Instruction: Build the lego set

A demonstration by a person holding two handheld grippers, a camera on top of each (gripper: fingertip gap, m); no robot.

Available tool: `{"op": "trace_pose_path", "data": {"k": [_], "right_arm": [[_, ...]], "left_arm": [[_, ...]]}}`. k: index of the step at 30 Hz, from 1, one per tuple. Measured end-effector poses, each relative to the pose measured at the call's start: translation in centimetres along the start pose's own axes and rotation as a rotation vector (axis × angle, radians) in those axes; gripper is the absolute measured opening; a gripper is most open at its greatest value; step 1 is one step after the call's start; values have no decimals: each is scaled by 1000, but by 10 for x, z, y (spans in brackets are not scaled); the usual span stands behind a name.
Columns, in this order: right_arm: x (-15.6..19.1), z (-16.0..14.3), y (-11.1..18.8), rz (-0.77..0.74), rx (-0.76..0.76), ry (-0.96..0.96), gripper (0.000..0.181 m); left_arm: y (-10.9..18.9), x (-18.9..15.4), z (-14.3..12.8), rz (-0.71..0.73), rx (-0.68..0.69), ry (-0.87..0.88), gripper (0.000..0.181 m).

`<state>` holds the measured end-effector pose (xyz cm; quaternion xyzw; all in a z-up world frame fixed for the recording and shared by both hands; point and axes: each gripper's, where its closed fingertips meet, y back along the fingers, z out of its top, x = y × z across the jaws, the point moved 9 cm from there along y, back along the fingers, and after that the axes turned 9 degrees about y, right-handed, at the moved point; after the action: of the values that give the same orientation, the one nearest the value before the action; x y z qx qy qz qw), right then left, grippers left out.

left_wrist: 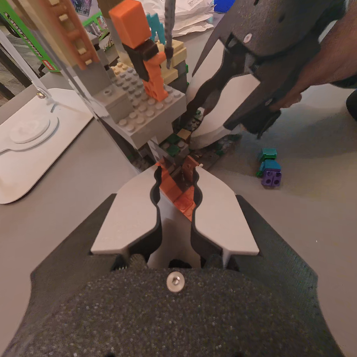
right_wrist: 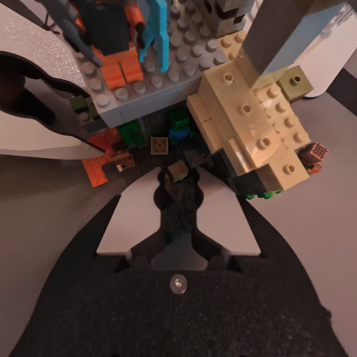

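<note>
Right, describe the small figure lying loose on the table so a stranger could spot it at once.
Start at the tall grey Lego build with the orange figure standing on its studded platform. Look to its right, out on the bare grey table, apart from the build. The toppled figure lies there alone: teal head and torso, purple legs, their stud holes facing the camera.

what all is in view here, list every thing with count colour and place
lego build: one, grey, tan and green, centre of the table
orange figure: one, stands on the build's grey plate
blue tool: one, beside the orange figure
orange plate: one, at the build's base, between the left jaws
green figure: one, inside the build under the grey plate
loose figure: one, teal and purple, lying on the table
tan-headed piece: one, between the right jaws
green box: one, far left
white stand: one, left
papers: white, behind
left gripper: closed on the orange plate
right gripper: closed on the tan-headed piece
</note>
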<state>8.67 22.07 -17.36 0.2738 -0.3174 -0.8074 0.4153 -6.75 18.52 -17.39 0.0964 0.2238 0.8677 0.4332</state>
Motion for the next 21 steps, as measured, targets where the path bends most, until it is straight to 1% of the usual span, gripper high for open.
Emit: {"op": "trace_pose_path", "data": {"k": [1, 4, 6, 9, 12, 15, 21], "right_arm": [[0, 1, -2, -3, -6, 8, 21], [-1, 2, 0, -6, -16, 36, 20], [0, 2, 8, -5, -28, 67, 20], [-1, -1, 28, -47, -16, 135, 20], [-5, -9, 48, -88, 33, 195, 20], [-9, -22, 61, -119, 92, 232, 20], [-9, -46, 67, -134, 178, 262, 20]], "left_arm": [[0, 0, 0, -1, -1, 0, 30], [0, 0, 0, 0, -1, -1, 30], [0, 0, 0, 1, -2, -2, 30], [0, 0, 0, 6, -2, -6, 29], [0, 0, 0, 10, -1, -8, 29], [0, -1, 0, 15, -1, -12, 29], [0, -1, 0, 24, 0, -15, 29]]}}
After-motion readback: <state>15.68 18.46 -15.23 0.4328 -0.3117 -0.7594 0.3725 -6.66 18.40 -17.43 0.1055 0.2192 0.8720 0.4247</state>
